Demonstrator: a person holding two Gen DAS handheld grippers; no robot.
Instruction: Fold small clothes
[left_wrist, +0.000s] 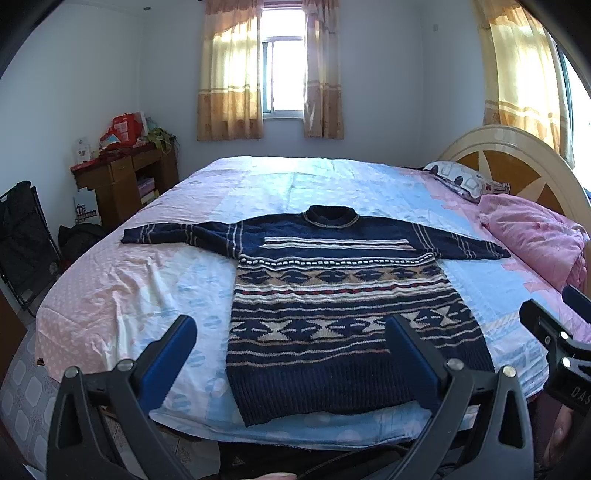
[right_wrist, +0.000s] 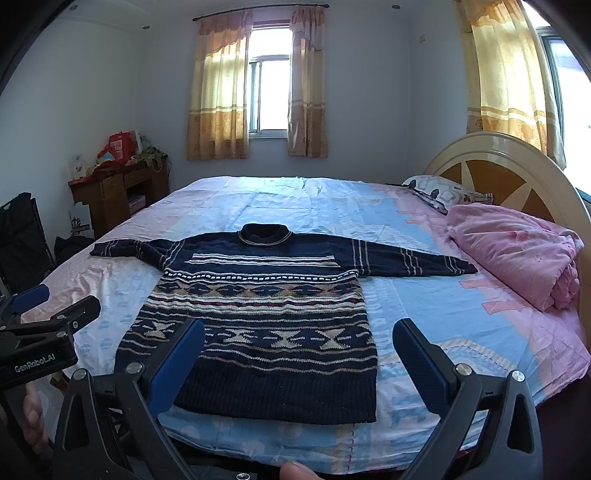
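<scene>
Both grippers hover over the near edge of the bed (left_wrist: 258, 177), side by side, both tilted somewhat downward toward the mattress. Neither touches anything.

Left gripper (left_wrist: 291, 354): jaws spread fully apart, nothing between the pads. In its own view the blue-padded fingers (left_wrist: 173, 354) frame the lower left part of the sweater (left_wrist: 332, 295); the right-hand finger overlaps the hem area in the picture but sits above the fabric, no contact seen. In the right wrist view the left gripper (right_wrist: 55, 306) shows at the left edge, off the sweater's left side, with a bit of the person's hand (right_wrist: 33, 421) below it.

Right gripper (right_wrist: 299, 350): jaws also wide apart, empty. Its fingers bracket the sweater's lower right part and the sheet just beside it. In the left wrist view the right gripper (left_wrist: 554, 314) pokes in from the right edge, near the bed's right side.

Sweater: dark navy knit with cream, tan and red pattern bands, lying flat and face up on the bed's pale blue-and-pink sheet, collar away from the cameras, hem toward them near the bed edge. Both sleeves stretched straight out sideways. Unfolded.

Pink quilt (right_wrist: 517, 254) bundled at right, near the tip of the right sleeve, pillow (right_wrist: 436, 192) behind it by the headboard (right_wrist: 498, 162). Wooden cabinet (right_wrist: 110, 195) with clutter at far left, curtained window (right_wrist: 269, 92) on the back wall.
</scene>
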